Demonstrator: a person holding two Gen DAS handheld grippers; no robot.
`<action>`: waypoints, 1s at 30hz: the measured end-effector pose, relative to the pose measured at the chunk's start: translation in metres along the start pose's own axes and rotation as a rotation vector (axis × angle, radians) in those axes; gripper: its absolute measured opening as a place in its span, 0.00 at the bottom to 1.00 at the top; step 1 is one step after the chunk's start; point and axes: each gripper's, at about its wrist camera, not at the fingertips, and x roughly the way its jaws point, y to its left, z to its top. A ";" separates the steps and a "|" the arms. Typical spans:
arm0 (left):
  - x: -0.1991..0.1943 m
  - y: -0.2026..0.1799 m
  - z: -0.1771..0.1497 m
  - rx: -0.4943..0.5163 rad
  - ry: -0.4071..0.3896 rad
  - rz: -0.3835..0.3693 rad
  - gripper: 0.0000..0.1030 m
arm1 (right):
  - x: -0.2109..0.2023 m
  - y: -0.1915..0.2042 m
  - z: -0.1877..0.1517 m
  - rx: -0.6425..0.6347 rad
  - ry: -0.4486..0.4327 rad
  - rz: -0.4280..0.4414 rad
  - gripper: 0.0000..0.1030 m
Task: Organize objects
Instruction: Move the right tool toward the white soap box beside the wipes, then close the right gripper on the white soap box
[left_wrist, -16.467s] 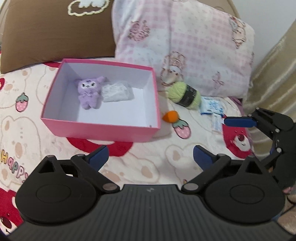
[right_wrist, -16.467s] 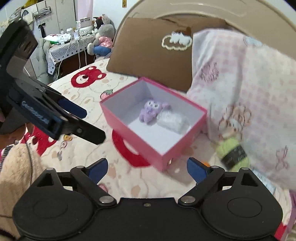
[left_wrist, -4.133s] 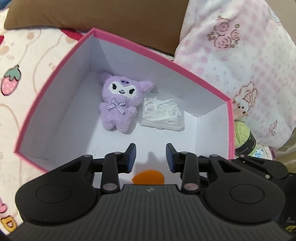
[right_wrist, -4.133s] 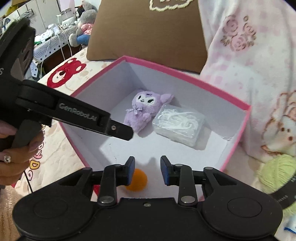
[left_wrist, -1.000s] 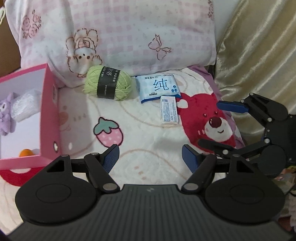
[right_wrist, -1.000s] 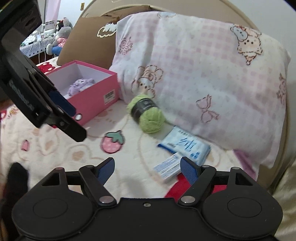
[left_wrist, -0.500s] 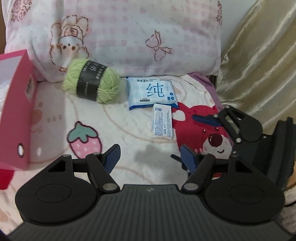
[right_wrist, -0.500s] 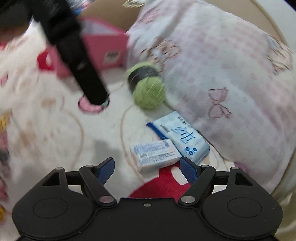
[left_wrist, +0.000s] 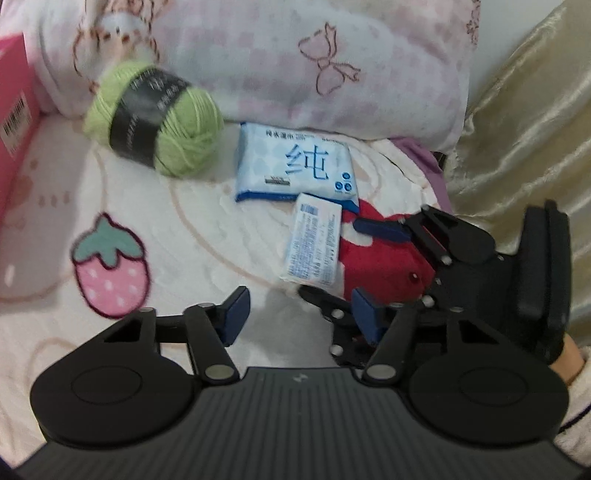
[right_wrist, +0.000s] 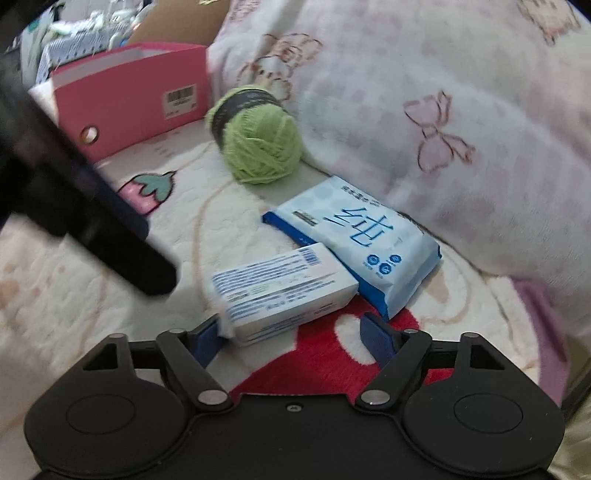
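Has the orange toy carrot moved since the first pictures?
Cannot tell now: it is out of both views. Only the pink box outside shows, beside the green yarn.

A green yarn ball lies beside the pink box. Farther from the box lies a flat blue wipes pack, a small white box touching it.

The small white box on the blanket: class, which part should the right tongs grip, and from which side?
Grip the small white box across its long narrow sides, coming from its near short end. It lies flat, one corner against the blue tissue pack, and the right tongs already straddle that end, open.
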 end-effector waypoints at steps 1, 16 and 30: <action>0.001 -0.001 -0.003 -0.012 -0.011 -0.001 0.51 | 0.003 -0.002 -0.001 0.002 -0.004 0.001 0.89; 0.030 0.016 -0.002 -0.115 -0.042 -0.003 0.30 | 0.019 -0.003 0.007 -0.071 -0.023 0.045 0.90; 0.034 0.035 0.005 -0.172 -0.002 -0.066 0.27 | 0.020 0.016 0.005 0.135 0.023 -0.031 0.82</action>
